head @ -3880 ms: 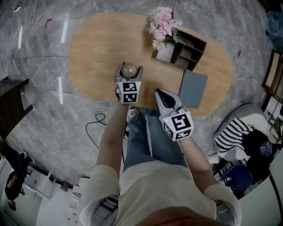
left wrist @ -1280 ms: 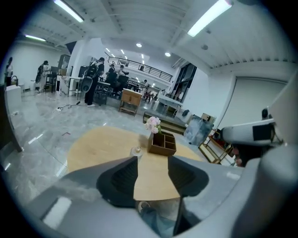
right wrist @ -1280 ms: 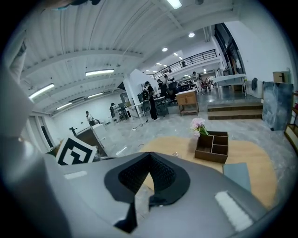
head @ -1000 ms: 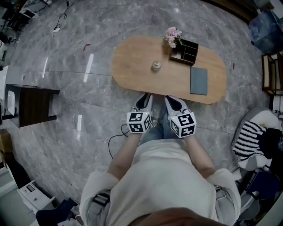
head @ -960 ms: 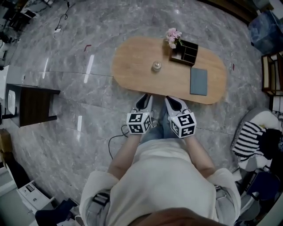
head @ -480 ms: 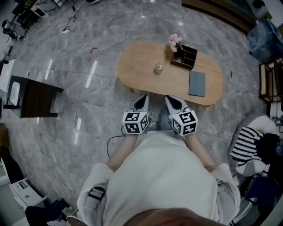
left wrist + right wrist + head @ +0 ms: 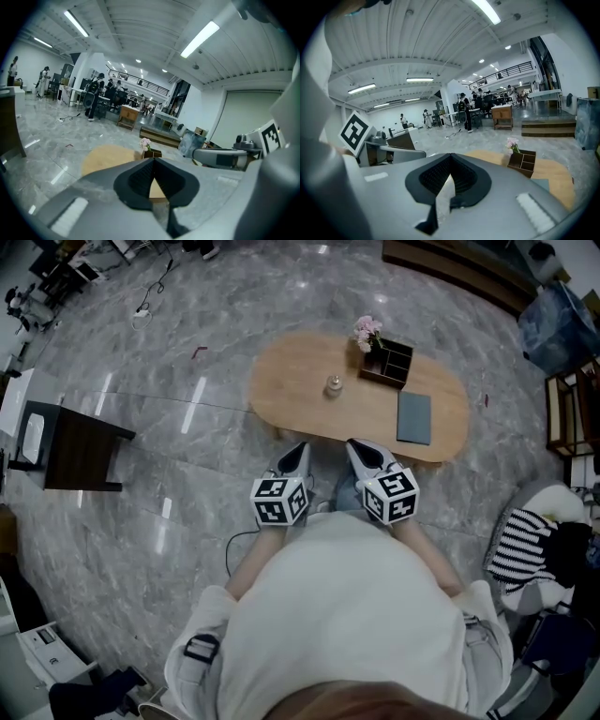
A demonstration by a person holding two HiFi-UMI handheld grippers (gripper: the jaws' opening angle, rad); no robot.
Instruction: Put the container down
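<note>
The container (image 7: 334,385), a small glass jar, stands upright on the oval wooden table (image 7: 300,381), apart from both grippers. My left gripper (image 7: 294,457) and right gripper (image 7: 360,450) hang side by side in front of the table's near edge, above the person's legs. Both are shut with nothing between the jaws. In the left gripper view the jaws (image 7: 153,159) meet at the tip and cover part of the table (image 7: 103,157); the jar is hidden there. The right gripper (image 7: 450,157) likewise shows closed, empty pads.
Pink flowers (image 7: 367,331) and a dark divided organizer box (image 7: 387,362) sit at the table's far side, a grey pad (image 7: 413,417) at its right end. A dark side table (image 7: 75,446) stands far left, a cable (image 7: 234,545) lies on the floor, and striped cloth (image 7: 520,540) is at right.
The left gripper, earlier around the jar on the table, has let it go and shut. The view has risen, and both grippers have come up and back from the table.
</note>
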